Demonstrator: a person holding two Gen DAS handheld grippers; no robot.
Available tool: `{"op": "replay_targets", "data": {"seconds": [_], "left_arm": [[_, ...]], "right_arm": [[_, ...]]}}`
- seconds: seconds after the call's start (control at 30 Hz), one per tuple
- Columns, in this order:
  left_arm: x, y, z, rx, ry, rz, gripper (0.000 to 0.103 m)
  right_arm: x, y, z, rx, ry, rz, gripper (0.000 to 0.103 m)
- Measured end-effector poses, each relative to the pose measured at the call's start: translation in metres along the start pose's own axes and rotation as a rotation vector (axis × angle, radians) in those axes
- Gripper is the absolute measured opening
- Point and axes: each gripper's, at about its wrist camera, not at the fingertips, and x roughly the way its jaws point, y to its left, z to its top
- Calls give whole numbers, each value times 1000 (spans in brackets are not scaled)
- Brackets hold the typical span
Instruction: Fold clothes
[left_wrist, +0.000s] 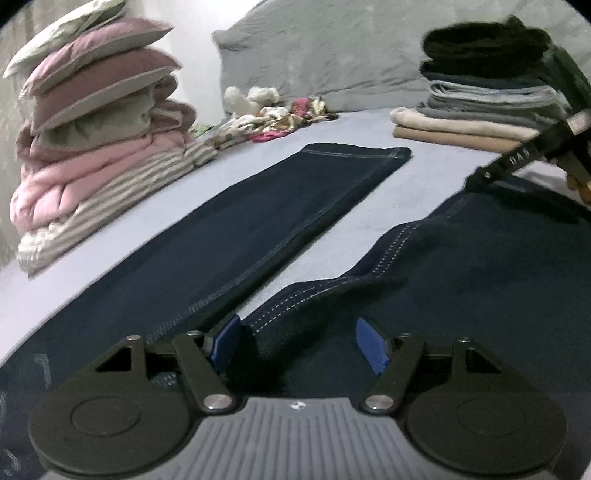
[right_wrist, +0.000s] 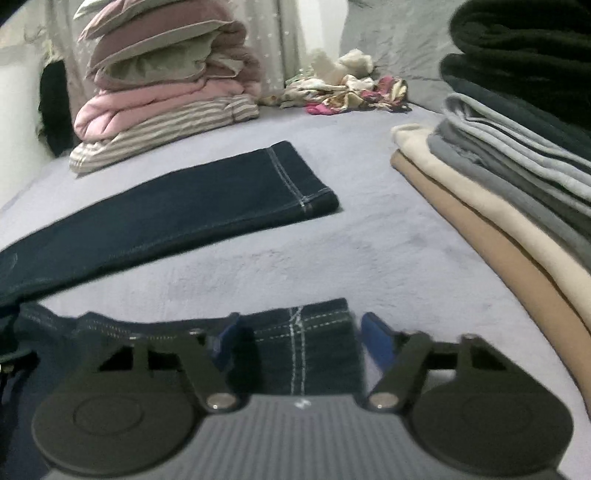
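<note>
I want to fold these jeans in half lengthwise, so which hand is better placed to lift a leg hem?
Right. The right gripper already straddles the near leg's hem, pads apart around it. The left gripper sits open near the crotch of the jeans, far from either hem.

We hold our left gripper (left_wrist: 297, 341) tilted downward with its blue pads spread wide and pressing on nothing, while our right gripper (right_wrist: 299, 336) is likewise angled down with its jaws apart, its dark fingers (left_wrist: 517, 162) reaching in at the far right of the left view.
</note>
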Motion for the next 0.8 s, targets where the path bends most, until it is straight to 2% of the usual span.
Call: {"op": "replay_targets", "data": {"seconds": [0.03,0.07,0.1,0.2,0.33,0.4,0.43,0.53,0.57,0.63,0.7,0.8], "left_arm": [[1,2,-4,-25,-7,6,79],[1,5,-6,-52,-11,8,81],[0,9,-8,-79,-11,5,83],[1,18,-10,-137,-1,-6,85],[2,22,-12,-159,4,-7,87],[1,20,-12,-151,-3,8,87],[0,19,-13,-146,-9,17,87],[-3,16,-13,-137,-31,37,87],[-3,16,-13,-136,-30,34,87],[-2,17,-13,-137,-25,32,87],[-1,18,-13,-138,-22,31,87],[-1,18,-13,-139,-19,32,87]], "right_arm": [[-1,1,0,-5,-10,-21,36],[-3,3,0,-10,-20,-42,29],[-7,3,1,-7,-37,-60,17],[-20,3,3,5,-86,-98,16],[-21,3,5,-1,-82,-107,16],[-22,-1,8,31,-96,-127,9],[-23,-3,10,41,-103,-139,0],[-27,-10,15,71,-122,-173,0],[-26,-15,15,113,-102,-147,3],[-23,-27,15,199,-61,-84,15],[-17,-36,13,250,-42,-33,48],[-10,-32,10,214,-40,-17,60]]}}
